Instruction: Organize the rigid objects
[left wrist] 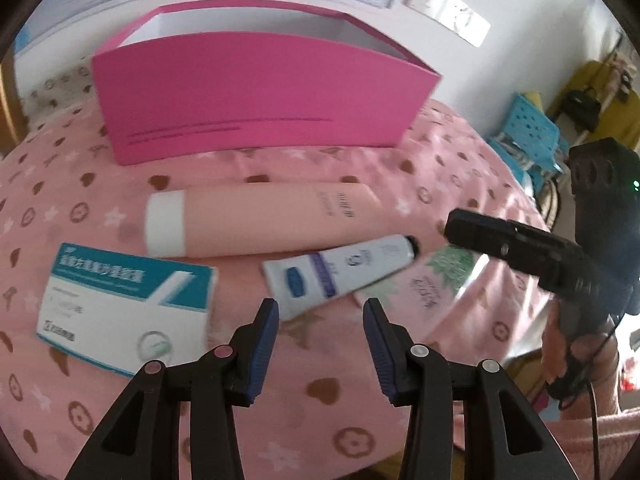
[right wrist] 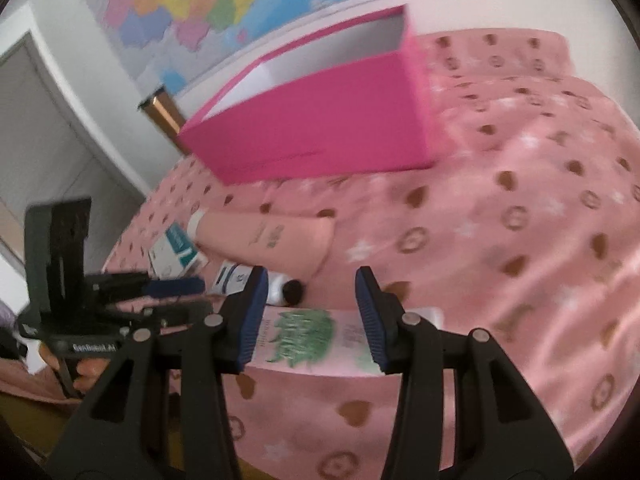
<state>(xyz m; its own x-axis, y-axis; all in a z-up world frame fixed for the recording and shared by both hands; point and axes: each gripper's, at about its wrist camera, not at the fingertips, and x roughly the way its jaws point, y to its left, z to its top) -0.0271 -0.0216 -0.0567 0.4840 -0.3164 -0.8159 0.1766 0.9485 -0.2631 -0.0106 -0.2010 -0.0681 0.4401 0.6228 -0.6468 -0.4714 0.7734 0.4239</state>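
Both grippers — left gripper (left wrist: 320, 312), right gripper (right wrist: 310, 284) — hold jaws wide above tubes; far off, the open magenta box (left wrist: 256, 104) stands on the bed (left wrist: 460, 184).

Toiletries on the pink bedspread (left wrist: 320, 380) — open box behind

Magenta box (left wrist: 256, 104) upright near the far edge; peach tube (left wrist: 260, 220), small white tube (left wrist: 340, 276), green-printed packet (right wrist: 312, 338) and medicine carton (left wrist: 124, 308) lie flat.

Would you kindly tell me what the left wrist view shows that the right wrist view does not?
Only the left wrist view shows the blue perforated crate and the wall socket. Only the right wrist view shows the coloured map and the grey door. Both show the magenta box, the pink tube, the white tube, the medicine carton, the green-printed tube and both open tools.
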